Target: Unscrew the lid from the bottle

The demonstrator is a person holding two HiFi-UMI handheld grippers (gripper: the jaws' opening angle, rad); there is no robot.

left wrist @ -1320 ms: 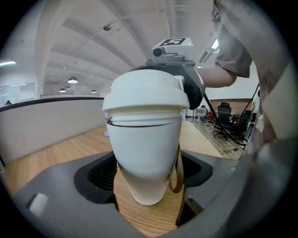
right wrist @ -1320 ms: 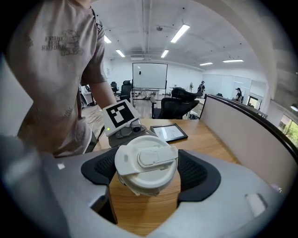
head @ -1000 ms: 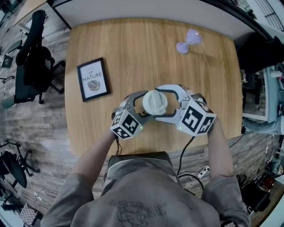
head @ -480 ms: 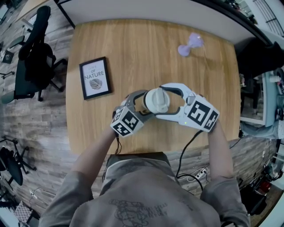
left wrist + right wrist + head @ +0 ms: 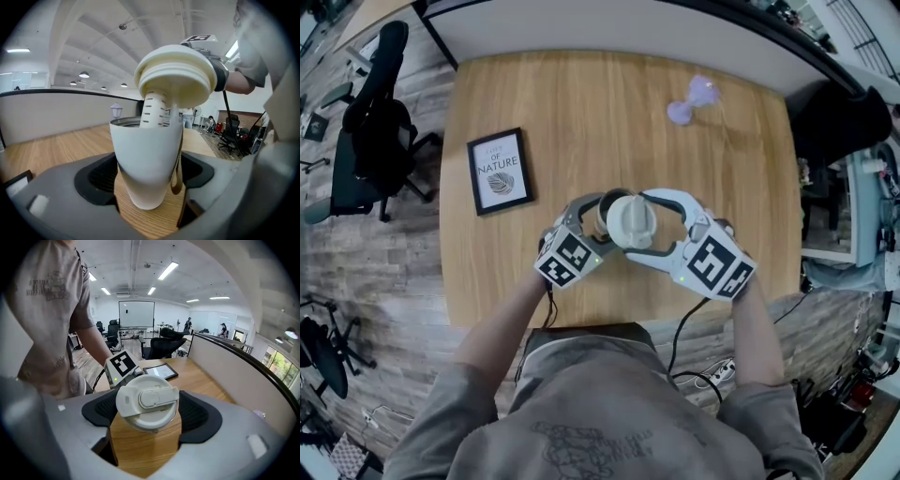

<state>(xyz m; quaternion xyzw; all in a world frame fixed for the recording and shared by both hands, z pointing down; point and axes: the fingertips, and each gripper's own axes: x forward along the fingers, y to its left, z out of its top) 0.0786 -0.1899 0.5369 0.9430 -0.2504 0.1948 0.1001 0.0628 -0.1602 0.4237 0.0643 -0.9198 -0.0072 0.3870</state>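
Open office: swivel chairs (image 5: 162,347), whiteboard (image 5: 136,314), ceiling strip lights (image 5: 168,270).

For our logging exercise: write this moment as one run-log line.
left claw: shut on bottle | right claw: shut on lid | lid: off, held above bottle | stem: dips into bottle

Bright, even indoor light; strong fisheye bending in every view.
The table (image 5: 581,103) carries only faint, soft shadows. Ceiling strip lights (image 5: 166,269) shine overhead in both gripper views, whose corners fall to black; the left one is hazier, its lid (image 5: 173,77) washed pale, near surfaces blurred.
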